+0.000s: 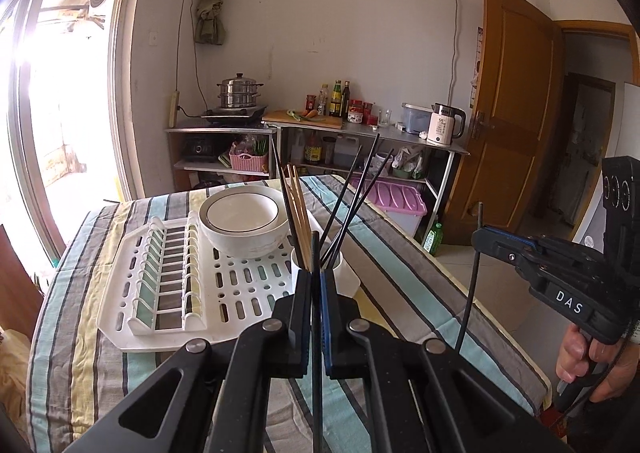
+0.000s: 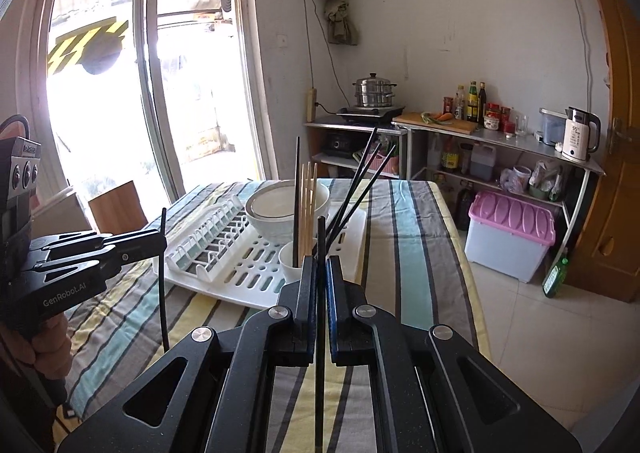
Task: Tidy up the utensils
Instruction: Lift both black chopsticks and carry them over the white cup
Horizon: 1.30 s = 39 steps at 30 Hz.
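A white cup (image 1: 344, 277) stands at the front corner of the white drying rack (image 1: 168, 285) and holds several black and wooden chopsticks (image 1: 298, 209). My left gripper (image 1: 316, 277) is shut on one black chopstick (image 1: 317, 353), held upright just short of the cup. My right gripper (image 1: 480, 239) is at the right, shut on another black chopstick (image 1: 470, 293). In the right wrist view my right gripper (image 2: 320, 265) grips its black chopstick (image 2: 320, 333) before the cup (image 2: 292, 261); the left gripper (image 2: 160, 243) holds its chopstick (image 2: 163, 293) at the left.
A white bowl (image 1: 244, 225) sits on the rack behind the cup. The table has a striped cloth (image 1: 400, 253). Behind stand metal shelves with a steamer pot (image 1: 238, 93), bottles and a kettle (image 1: 444, 125). A pink-lidded bin (image 2: 512, 233) and a wooden door (image 1: 512, 113) are at the right.
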### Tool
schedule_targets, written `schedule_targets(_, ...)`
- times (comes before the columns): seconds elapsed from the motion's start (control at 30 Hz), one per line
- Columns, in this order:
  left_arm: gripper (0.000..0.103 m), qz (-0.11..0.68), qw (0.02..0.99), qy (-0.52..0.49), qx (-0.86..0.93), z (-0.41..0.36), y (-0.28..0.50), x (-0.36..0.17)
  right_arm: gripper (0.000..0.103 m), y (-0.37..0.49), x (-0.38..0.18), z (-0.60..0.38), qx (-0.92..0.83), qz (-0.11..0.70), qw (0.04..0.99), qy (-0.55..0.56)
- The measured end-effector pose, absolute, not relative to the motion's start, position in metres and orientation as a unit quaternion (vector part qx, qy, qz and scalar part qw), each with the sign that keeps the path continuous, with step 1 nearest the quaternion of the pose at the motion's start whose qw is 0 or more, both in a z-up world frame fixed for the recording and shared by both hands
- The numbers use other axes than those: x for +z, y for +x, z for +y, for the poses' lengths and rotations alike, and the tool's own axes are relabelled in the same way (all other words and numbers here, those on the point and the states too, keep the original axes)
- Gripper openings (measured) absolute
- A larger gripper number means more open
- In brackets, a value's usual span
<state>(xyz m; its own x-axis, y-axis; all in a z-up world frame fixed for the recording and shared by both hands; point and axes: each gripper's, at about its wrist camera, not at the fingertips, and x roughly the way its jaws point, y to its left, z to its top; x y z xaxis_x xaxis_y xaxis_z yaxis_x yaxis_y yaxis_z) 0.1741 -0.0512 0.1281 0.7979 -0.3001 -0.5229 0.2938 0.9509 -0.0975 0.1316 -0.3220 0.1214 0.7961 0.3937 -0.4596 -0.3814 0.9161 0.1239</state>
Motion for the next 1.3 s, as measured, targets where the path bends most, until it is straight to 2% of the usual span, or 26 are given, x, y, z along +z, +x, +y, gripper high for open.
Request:
schedule_targets(0.73,0.004,0.263,0.95,-0.02,-0.166,-0.034,0.157,0.145,0.004,0.116,0.136,-0.325,0.204,0.227,0.952,0.016)
schedule_targets(1.3,0.004,0.255,0.95,0.0,-0.179,-0.048,0.21,0.189,0.004,0.149,0.167,-0.311,0.214,0.208,0.955,0.01)
